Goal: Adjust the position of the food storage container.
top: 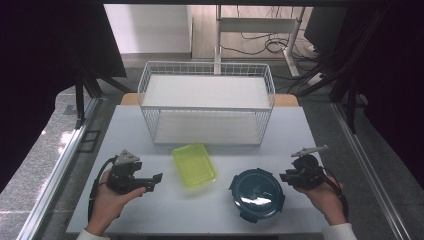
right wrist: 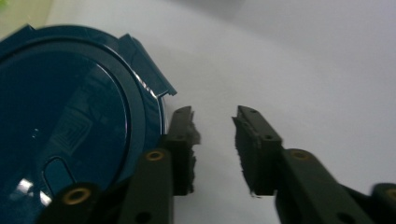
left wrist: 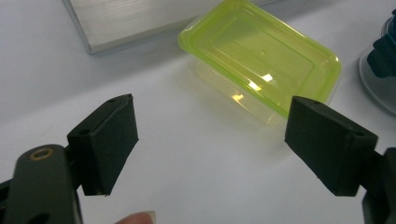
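Note:
A yellow-green rectangular lidded box (top: 194, 165) lies on the white table in front of the wire basket. To its right sits a round dark-blue container (top: 257, 194) with clip tabs on its lid. My left gripper (top: 157, 181) rests left of the green box, jaws wide open and pointed at it. In the left gripper view the box (left wrist: 261, 60) lies just beyond the open left gripper (left wrist: 210, 140). My right gripper (top: 284, 176) sits at the blue container's right rim. In the right gripper view the right gripper (right wrist: 215, 135) shows a narrow empty gap, one jaw beside the blue lid (right wrist: 60, 121).
A white wire basket (top: 207, 102) with two shelves stands at the back middle of the table (top: 150, 210). Its base edge (left wrist: 130, 18) shows in the left gripper view. Table legs and cables lie on the floor behind.

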`<state>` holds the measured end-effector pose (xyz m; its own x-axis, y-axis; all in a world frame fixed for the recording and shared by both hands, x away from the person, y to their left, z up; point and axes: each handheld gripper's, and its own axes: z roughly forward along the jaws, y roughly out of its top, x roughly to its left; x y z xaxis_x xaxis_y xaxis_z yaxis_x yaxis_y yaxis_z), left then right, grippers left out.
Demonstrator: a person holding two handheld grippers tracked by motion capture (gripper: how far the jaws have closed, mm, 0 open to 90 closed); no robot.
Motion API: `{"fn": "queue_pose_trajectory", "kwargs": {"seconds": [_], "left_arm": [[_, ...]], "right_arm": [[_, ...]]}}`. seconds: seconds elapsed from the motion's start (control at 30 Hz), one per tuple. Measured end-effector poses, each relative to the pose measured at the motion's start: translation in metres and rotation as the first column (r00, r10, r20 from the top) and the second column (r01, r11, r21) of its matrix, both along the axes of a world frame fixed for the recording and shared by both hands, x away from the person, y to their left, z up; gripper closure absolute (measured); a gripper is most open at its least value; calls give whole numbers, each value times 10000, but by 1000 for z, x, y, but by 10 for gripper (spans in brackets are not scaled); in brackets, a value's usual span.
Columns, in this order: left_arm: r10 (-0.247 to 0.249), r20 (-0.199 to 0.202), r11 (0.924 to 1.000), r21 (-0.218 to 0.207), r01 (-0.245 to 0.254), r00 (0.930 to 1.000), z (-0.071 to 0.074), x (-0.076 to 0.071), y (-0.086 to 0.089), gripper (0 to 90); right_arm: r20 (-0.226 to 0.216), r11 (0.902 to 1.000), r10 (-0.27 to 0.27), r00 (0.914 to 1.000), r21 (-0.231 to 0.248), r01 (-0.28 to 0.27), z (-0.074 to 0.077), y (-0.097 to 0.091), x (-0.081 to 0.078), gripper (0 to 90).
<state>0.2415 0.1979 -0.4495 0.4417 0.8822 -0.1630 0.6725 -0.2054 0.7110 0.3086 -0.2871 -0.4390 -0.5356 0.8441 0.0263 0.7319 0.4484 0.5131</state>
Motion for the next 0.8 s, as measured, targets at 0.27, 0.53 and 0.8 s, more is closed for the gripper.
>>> {"fn": "queue_pose_trajectory", "kwargs": {"seconds": [0.27, 0.53, 0.8], "left_arm": [[-83, 18, 9999, 98, 83, 10000, 1, -1, -3, 170], [-182, -29, 9994, 292, 183, 9998, -2, 1, -7, 171], [-122, -66, 9990, 435, 124, 9999, -4, 2, -7, 173]], "right_arm": [[-271, 9962, 445, 9986, -737, -463, -7, 18, 7, 882], [-436, 9838, 749, 9962, -1599, -809, -16, 29, 7, 887], [-349, 9769, 1227, 9918, -1720, -1269, -18, 37, 9, 889]]}}
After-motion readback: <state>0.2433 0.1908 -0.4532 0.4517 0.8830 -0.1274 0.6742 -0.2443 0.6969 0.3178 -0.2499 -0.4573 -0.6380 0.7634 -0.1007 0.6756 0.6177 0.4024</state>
